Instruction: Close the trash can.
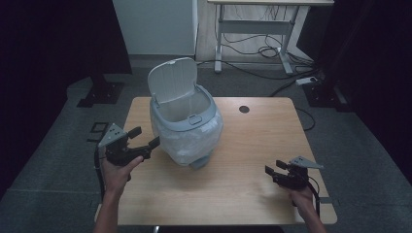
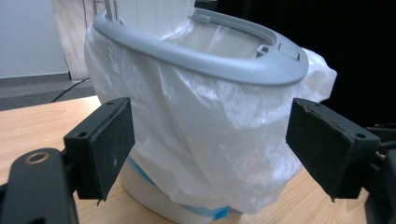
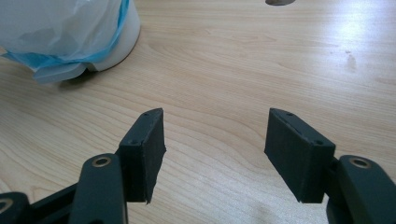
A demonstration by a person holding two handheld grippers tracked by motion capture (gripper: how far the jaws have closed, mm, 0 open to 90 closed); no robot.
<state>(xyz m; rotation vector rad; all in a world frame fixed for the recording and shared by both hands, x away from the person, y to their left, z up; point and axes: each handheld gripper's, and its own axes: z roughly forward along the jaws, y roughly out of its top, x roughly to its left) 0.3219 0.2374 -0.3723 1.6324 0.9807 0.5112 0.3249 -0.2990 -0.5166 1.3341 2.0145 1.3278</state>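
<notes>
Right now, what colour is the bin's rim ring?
Grey; the rim ring shows best in the left gripper view, clamping a white bag.

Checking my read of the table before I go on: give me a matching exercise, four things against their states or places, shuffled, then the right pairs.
Things:
1. bin lid
2. plastic bag
3. left gripper
4. right gripper

States or places:
A. jaws open, low over bare wood near the table's right edge
B. swung up, standing open behind the rim
C. draped over the outside of the bin, under the grey rim
D. jaws open, aimed at the bin's side, touching nothing

Pairs: 1-B, 2-C, 3-D, 4-A
</notes>
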